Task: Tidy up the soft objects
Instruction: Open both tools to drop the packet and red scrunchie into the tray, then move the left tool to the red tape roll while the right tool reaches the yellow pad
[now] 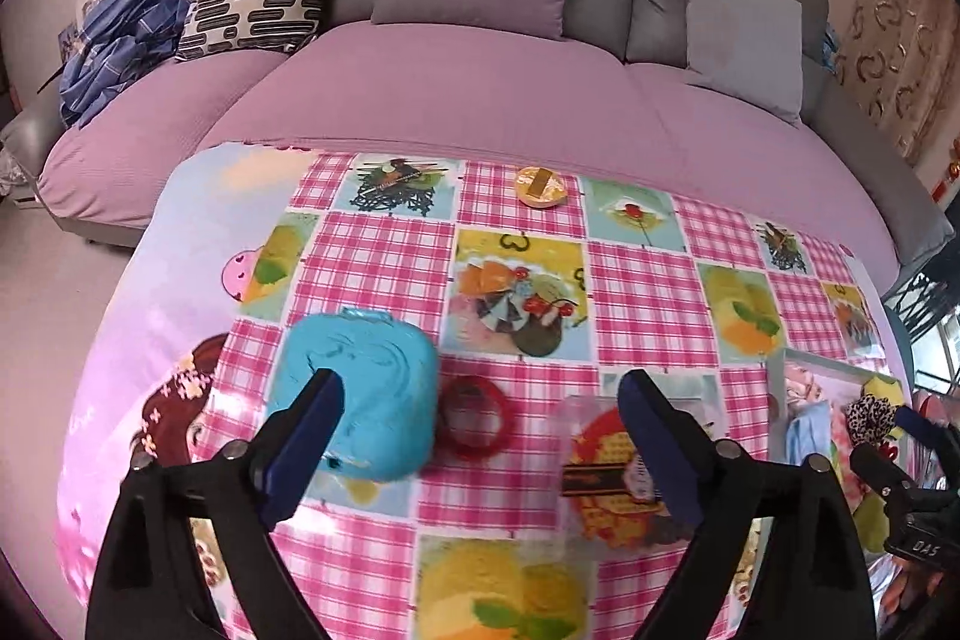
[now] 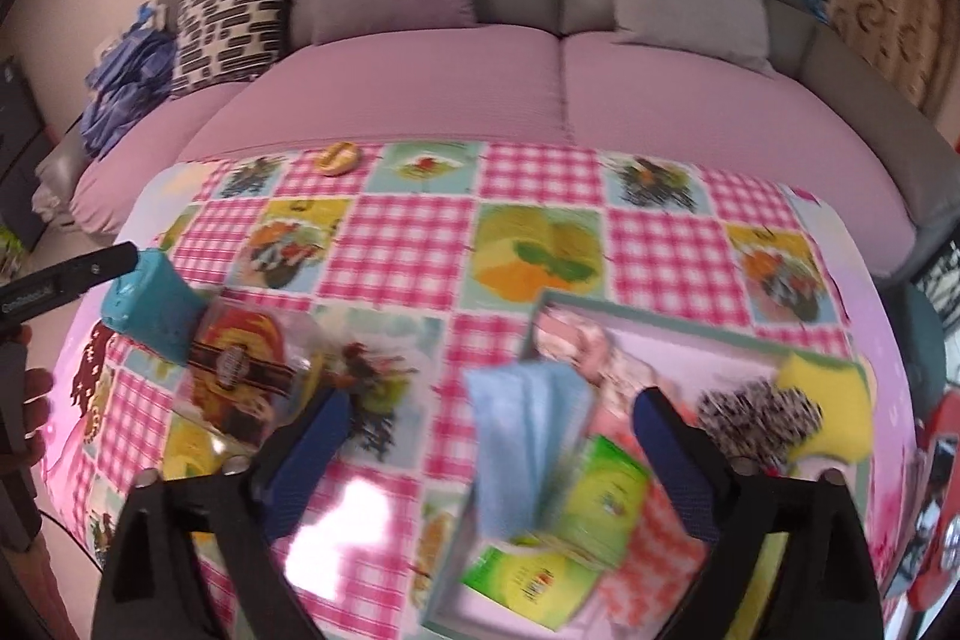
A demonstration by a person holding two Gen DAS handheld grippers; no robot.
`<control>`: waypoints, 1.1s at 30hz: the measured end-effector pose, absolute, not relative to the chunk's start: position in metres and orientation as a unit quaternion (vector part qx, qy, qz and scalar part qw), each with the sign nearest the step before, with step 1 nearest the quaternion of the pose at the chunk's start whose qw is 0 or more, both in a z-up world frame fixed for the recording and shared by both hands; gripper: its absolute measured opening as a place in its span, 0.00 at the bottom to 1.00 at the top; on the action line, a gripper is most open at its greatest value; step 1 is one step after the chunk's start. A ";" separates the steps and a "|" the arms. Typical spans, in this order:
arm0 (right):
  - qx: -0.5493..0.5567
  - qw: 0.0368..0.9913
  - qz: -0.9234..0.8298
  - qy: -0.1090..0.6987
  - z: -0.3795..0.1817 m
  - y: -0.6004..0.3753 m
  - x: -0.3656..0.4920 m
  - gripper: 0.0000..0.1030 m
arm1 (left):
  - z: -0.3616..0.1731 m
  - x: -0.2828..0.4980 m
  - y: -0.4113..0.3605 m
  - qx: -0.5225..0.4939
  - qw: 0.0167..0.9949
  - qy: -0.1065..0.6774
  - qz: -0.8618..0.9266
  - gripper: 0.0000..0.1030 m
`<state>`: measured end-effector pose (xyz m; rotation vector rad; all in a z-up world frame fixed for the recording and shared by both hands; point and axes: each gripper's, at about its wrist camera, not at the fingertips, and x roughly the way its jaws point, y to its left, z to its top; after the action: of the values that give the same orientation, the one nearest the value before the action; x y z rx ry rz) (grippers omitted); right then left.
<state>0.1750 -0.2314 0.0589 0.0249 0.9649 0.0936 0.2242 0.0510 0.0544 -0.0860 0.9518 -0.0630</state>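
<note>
Both grippers gape empty. Left gripper (image 1: 480, 412) hangs over the table, blue pouch (image 1: 360, 400) at its 9 o'clock. Right gripper (image 2: 489, 436) straddles the blue cloth (image 2: 516, 436), apparently deposited in the tray (image 2: 690, 319).

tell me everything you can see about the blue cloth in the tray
The blue cloth is light blue and soft-looking, bunched into loose upright folds. It sits at the near left of the pale-rimmed tray, leaning on a green packet, with pink fabric behind it. It lies between the open fingers of the right gripper, which do not touch it. Blur hides its weave.
</note>
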 end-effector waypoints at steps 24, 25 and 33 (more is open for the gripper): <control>0.013 0.824 0.143 0.549 0.041 -0.194 0.287 0.99 | 0.012 0.270 0.020 -0.071 0.810 0.571 -0.109 0.69; 0.012 0.822 0.139 0.552 0.039 -0.196 0.292 0.99 | 0.008 0.272 0.018 -0.069 0.808 0.575 -0.105 0.69; -0.003 0.806 0.145 0.574 0.024 -0.199 0.305 0.97 | -0.010 0.290 0.023 -0.095 0.795 0.596 -0.058 0.51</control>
<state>0.3048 -0.1989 0.0238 -0.0070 1.2285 0.3108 0.2898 0.0234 -0.0099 -0.2045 1.2813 -0.1241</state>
